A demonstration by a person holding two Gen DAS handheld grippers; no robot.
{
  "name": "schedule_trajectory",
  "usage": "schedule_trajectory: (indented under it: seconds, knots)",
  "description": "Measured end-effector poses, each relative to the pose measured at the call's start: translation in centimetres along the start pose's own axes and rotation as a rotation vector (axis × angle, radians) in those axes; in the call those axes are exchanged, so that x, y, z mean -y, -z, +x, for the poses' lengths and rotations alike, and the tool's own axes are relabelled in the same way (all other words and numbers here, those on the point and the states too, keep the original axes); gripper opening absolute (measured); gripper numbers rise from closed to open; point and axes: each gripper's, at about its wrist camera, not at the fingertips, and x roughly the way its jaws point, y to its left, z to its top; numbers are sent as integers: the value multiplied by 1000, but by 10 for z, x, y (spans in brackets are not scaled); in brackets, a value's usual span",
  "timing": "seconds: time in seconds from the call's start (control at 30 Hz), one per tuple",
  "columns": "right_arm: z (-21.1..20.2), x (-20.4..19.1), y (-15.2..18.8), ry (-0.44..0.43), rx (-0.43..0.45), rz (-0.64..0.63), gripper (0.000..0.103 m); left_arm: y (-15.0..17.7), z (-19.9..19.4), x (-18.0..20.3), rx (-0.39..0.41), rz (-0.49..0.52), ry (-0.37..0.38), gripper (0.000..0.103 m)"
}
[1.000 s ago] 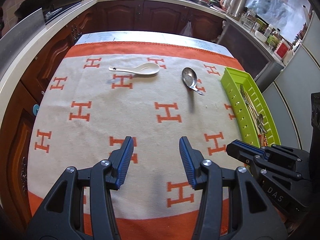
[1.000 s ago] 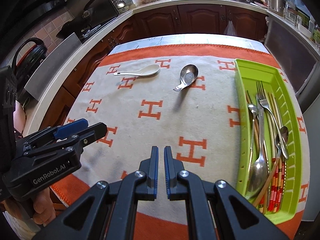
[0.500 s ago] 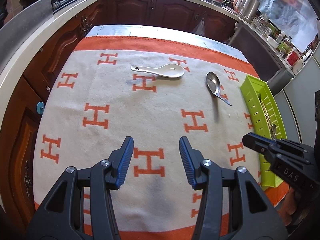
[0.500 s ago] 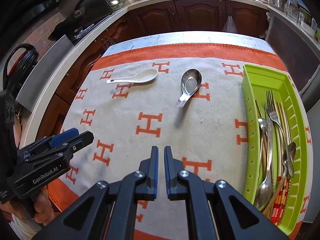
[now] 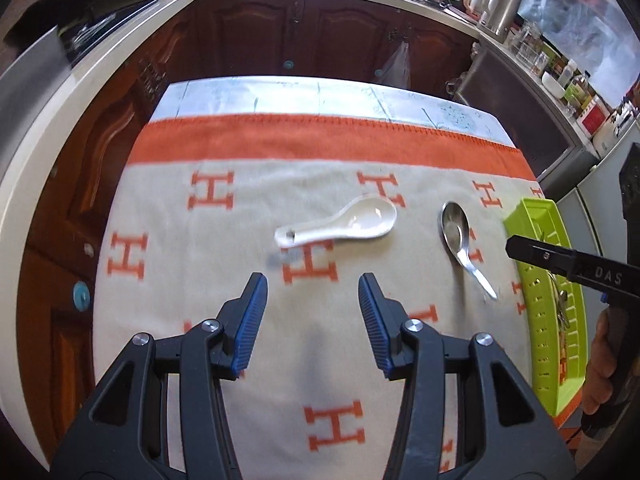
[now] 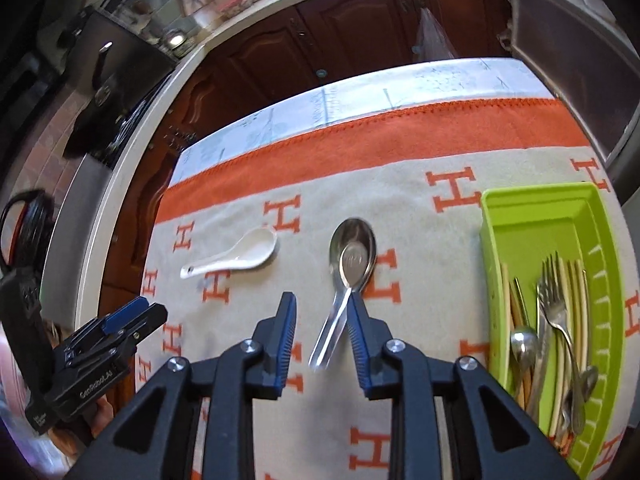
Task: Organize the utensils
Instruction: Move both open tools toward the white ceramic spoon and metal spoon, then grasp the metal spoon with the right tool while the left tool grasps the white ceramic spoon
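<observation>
A white ceramic spoon point(image 5: 340, 222) point(image 6: 234, 258) lies on the orange-and-cream H-patterned cloth point(image 5: 200, 264). Just short of its handle end, my left gripper point(image 5: 312, 316) hovers open above the cloth. To the right lies a steel spoon point(image 5: 460, 240) point(image 6: 348, 276). My right gripper point(image 6: 322, 334) is open, its fingers either side of the steel handle, which runs close to the right finger. A green tray point(image 6: 536, 224) point(image 5: 532, 220) at the cloth's right edge holds forks, spoons and chopsticks.
Dark wooden cabinets and a pale countertop point(image 5: 36, 140) wrap around the table's far and left sides. A kettle and bottles point(image 5: 500, 8) stand on the counter at the back right. A bare strip of tabletop point(image 5: 320, 96) shows beyond the cloth.
Both grippers moved forward over the cloth toward the spoons. My right gripper went from shut to open and now straddles the steel spoon's handle. The left gripper stayed open.
</observation>
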Motion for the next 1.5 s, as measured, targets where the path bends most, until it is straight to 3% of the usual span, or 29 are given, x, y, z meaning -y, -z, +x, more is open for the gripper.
schedule_trajectory:
  seconds: [0.2,0.4,0.53,0.63,0.77,1.0,1.03,1.07,1.13,1.23,1.5]
  knots:
    - [37,21,-25,31,-40,105,26,-55,41,9,-55,117,-6,44]
    - [64,28,-28,91,-67,113,26,-81,81,7,-118,152,8,44]
    - [65,18,-27,126,-33,47,26,-82,103,1,-154,156,36,44]
    - [69,12,-24,160,-26,-14,5,-79,116,-3,-182,160,58,44]
    - [65,14,-20,149,-18,-35,4,-73,127,-2,-221,179,118,44]
    - [56,11,-16,116,-8,-49,1,-58,123,14,-231,235,152,44]
    - [55,10,-15,114,-4,-53,1,-56,122,17,-231,238,151,39]
    - [54,9,-15,112,-1,-55,1,-52,121,20,-231,245,154,24]
    - [51,9,-13,105,1,-52,1,-46,120,26,-241,239,161,13]
    - [48,9,-10,86,0,-45,1,-39,118,32,-245,203,186,10]
    - [25,17,3,37,16,-15,1,-23,110,35,-215,63,160,2]
